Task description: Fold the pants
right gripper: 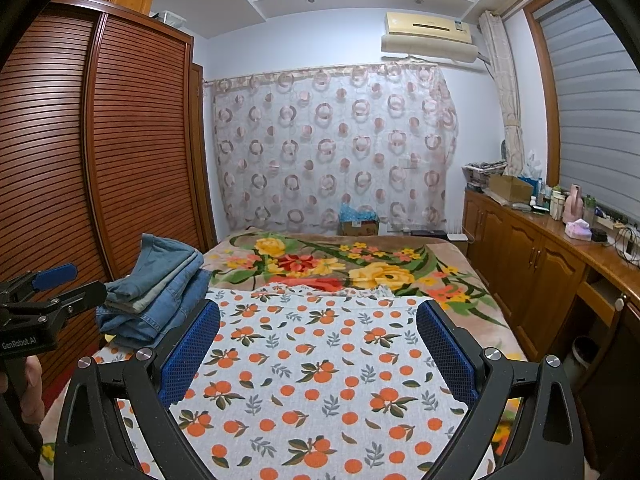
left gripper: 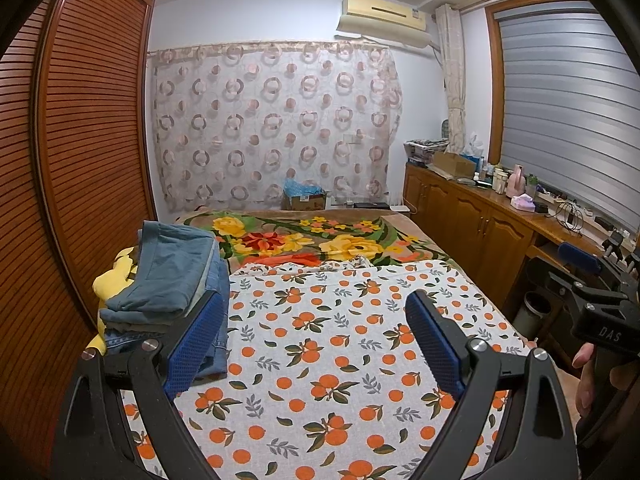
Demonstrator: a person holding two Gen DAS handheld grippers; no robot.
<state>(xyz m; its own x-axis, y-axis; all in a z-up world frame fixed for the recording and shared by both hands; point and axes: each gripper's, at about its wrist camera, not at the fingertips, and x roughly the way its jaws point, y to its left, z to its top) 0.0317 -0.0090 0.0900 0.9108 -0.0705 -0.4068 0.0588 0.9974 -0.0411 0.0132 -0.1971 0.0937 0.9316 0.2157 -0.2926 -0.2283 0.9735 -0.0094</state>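
A stack of folded blue denim pants [left gripper: 168,292] [right gripper: 156,284] rests on the left side of the bed, on a yellow cloth [left gripper: 114,276]. My left gripper [left gripper: 316,312] hovers open above the orange-print sheet [left gripper: 332,344], its left fingertip beside the stack. My right gripper [right gripper: 320,320] is also open over the same sheet [right gripper: 320,364], empty. Each gripper appears at the edge of the other's view: the right gripper [left gripper: 600,292] held by a hand, and the left gripper [right gripper: 52,284].
A flowered blanket [left gripper: 312,240] covers the far half of the bed. A slatted wooden wardrobe [left gripper: 80,140] stands close on the left. Wooden cabinets [right gripper: 540,264] with cluttered tops line the right wall under a window blind. A cardboard box [right gripper: 358,222] sits beyond the bed.
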